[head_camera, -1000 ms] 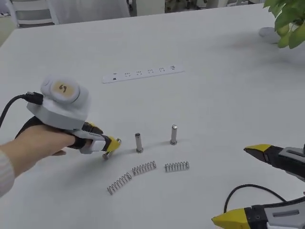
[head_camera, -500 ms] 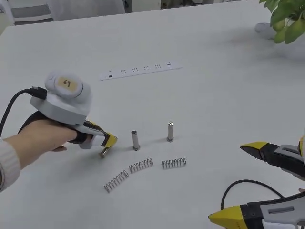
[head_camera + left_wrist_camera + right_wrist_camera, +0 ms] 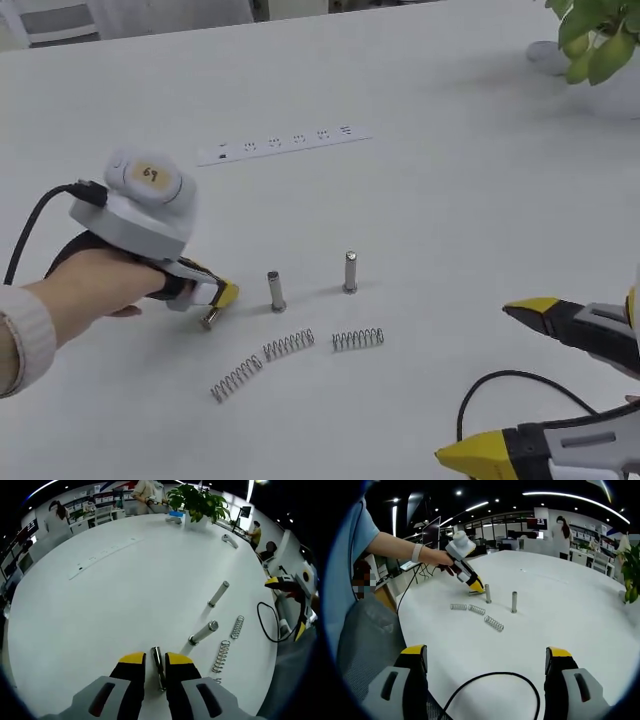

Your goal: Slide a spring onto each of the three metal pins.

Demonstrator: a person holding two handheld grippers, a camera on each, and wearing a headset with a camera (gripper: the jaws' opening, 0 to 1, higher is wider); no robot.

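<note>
Left gripper (image 3: 156, 659): jaws nearly closed, clamped on first pin (image 3: 158, 667), a plain steel rod lying along the gap between the yellow tips. In the head view the pin sticks out of the tips at 7 o'clock, tilted, low over the worktop (image 3: 450, 200). Whether it touches the worktop is unclear.

Against a second ago, the whole head view has slid, so that is the camera. The gripper, pins and springs keep their layout.

Second pin (image 3: 275, 291) is at 3 o'clock of the gripper, upright. Third pin (image 3: 350, 272) stands further along the same line, upright. Both are bare.

First spring (image 3: 236, 378), second spring (image 3: 289, 344) and third spring (image 3: 358, 338) lie flat in a loose row at 4 to 5 o'clock, apart from the pins.

Right gripper (image 3: 486, 654): jaws wide apart, holding nothing. The head-view frame cuts it off at 4 o'clock. A black cable (image 3: 495, 677) loops before it.

Power strip (image 3: 285, 144) is at 12 o'clock, its sockets too small to read.
</note>
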